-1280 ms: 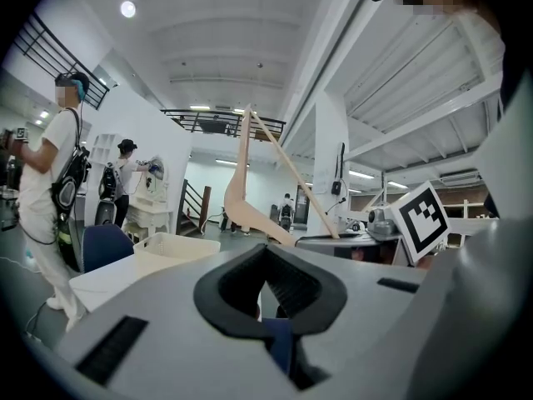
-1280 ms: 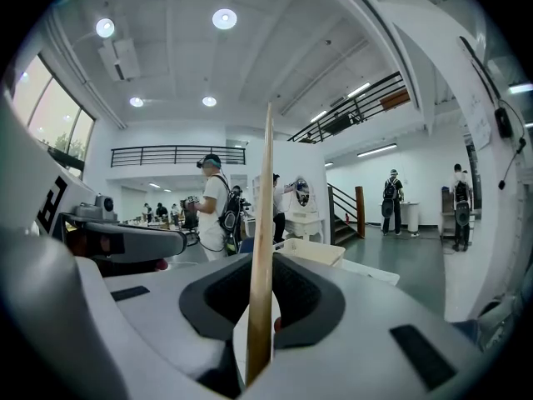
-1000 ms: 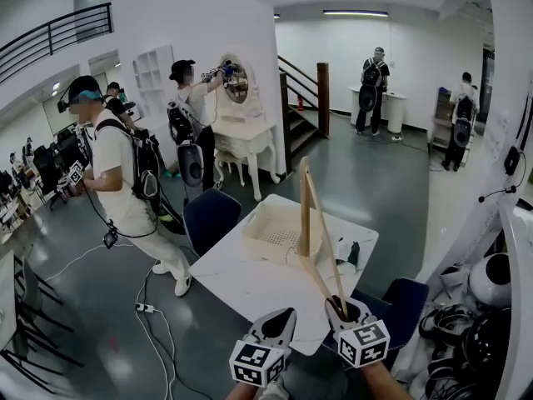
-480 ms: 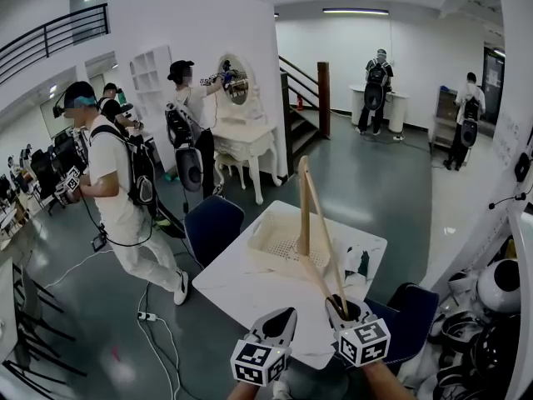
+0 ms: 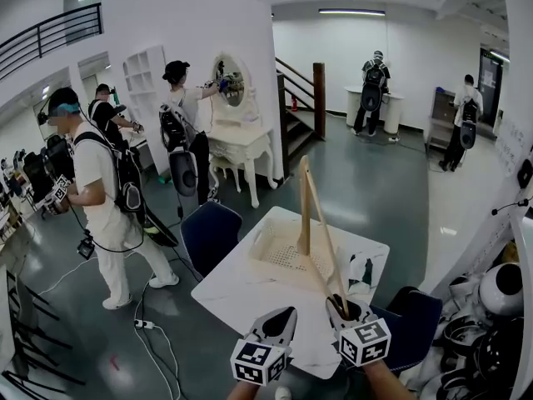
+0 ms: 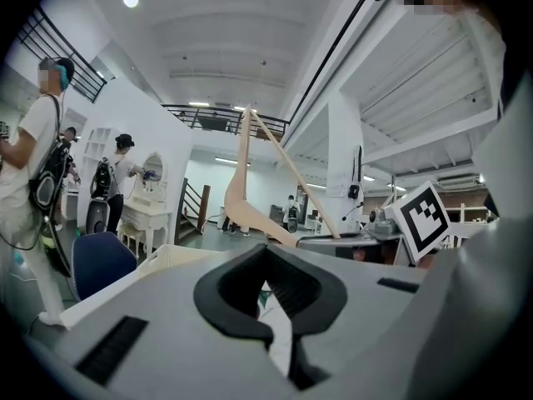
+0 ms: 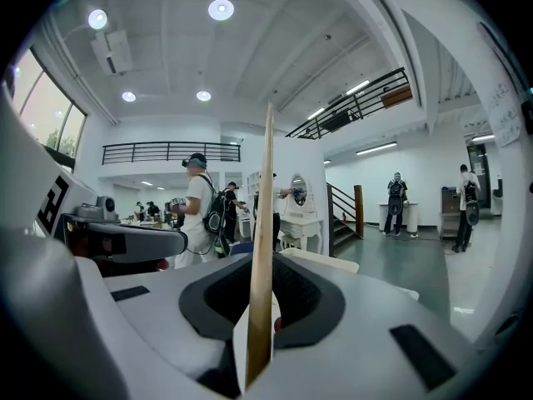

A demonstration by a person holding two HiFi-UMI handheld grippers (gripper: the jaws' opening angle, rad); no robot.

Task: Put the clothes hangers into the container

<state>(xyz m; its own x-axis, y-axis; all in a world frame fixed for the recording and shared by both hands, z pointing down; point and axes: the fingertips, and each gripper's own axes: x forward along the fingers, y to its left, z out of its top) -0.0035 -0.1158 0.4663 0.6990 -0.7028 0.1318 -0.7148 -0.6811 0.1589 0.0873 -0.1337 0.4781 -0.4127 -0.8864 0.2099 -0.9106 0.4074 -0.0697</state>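
A wooden clothes hanger (image 5: 309, 223) stands upright over the white table (image 5: 250, 294), and my right gripper (image 5: 343, 308) is shut on its lower end. In the right gripper view the hanger (image 7: 263, 248) rises as a thin wooden edge straight out of the right gripper (image 7: 252, 348). The cream basket container (image 5: 283, 248) sits on the table just beyond the hanger. My left gripper (image 5: 280, 322) hovers beside the right one at the table's near edge, shut with nothing in it. In the left gripper view the hanger (image 6: 243, 194) and the container's rim (image 6: 179, 253) show beyond the left gripper (image 6: 279, 327).
A blue chair (image 5: 208, 233) stands left of the table, another (image 5: 416, 319) at its right. A small dark green item (image 5: 366, 271) lies on the table's right side. A person with a backpack (image 5: 96, 198) stands to the left; headsets and cables (image 5: 495, 307) pile at the right.
The person at the left has walked further left. Both grippers and the upright hanger have kept their places; the head view has shifted slightly.
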